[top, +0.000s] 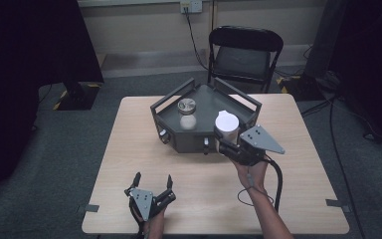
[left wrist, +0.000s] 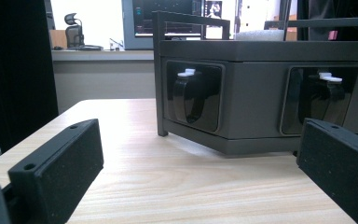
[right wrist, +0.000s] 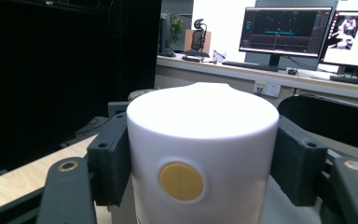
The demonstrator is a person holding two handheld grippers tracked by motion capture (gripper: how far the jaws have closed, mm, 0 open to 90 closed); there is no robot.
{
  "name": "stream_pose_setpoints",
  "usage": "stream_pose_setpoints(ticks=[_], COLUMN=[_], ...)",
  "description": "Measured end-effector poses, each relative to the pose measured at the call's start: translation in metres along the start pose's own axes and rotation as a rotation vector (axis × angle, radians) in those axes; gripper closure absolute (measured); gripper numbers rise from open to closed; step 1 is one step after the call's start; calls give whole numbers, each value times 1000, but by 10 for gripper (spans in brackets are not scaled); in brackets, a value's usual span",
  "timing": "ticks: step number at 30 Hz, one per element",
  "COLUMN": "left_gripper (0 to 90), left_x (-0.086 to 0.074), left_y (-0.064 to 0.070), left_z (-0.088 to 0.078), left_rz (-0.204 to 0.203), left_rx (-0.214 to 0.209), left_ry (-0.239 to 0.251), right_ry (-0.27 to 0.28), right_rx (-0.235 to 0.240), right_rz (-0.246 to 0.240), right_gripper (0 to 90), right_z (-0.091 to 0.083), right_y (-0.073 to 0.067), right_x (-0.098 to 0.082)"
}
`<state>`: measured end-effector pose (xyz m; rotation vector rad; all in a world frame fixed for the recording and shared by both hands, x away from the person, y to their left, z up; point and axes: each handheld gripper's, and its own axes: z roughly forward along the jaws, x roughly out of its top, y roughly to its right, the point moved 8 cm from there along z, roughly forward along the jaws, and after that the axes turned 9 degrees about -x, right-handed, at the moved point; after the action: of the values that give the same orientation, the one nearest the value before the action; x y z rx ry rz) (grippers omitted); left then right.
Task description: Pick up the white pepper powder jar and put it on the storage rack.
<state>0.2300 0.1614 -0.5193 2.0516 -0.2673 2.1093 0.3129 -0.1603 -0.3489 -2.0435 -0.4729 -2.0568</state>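
While the right gripper clamps the white cup at the tray's front right corner, the left gripper, jaws apart, rests on the table. Rigid, smooth and probably light, the cup suits this mid-wall grip. Its yellow dot shows in the right gripper view, the tray's jars from above.

White cylindrical container with yellow dot, upright, at tray's front-right edge

Bare tabletop at frame left and bottom centre: passable. Dark railed tray blocks centre; folding chair stands beyond, upper centre.
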Motion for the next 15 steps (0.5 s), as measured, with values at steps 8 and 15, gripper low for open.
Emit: stream_pose_setpoints(ticks=[8, 15], left_gripper=[1, 0], left_x=[0, 0], left_y=[0, 0], left_z=[0, 0], left_rz=[0, -1], left_rx=[0, 1], left_ry=[-1, 0], right_ry=[-18, -13], right_rx=[-23, -50], right_rz=[34, 20], right_gripper=[307, 307], right_z=[18, 34], right_y=[7, 7], right_x=[9, 16])
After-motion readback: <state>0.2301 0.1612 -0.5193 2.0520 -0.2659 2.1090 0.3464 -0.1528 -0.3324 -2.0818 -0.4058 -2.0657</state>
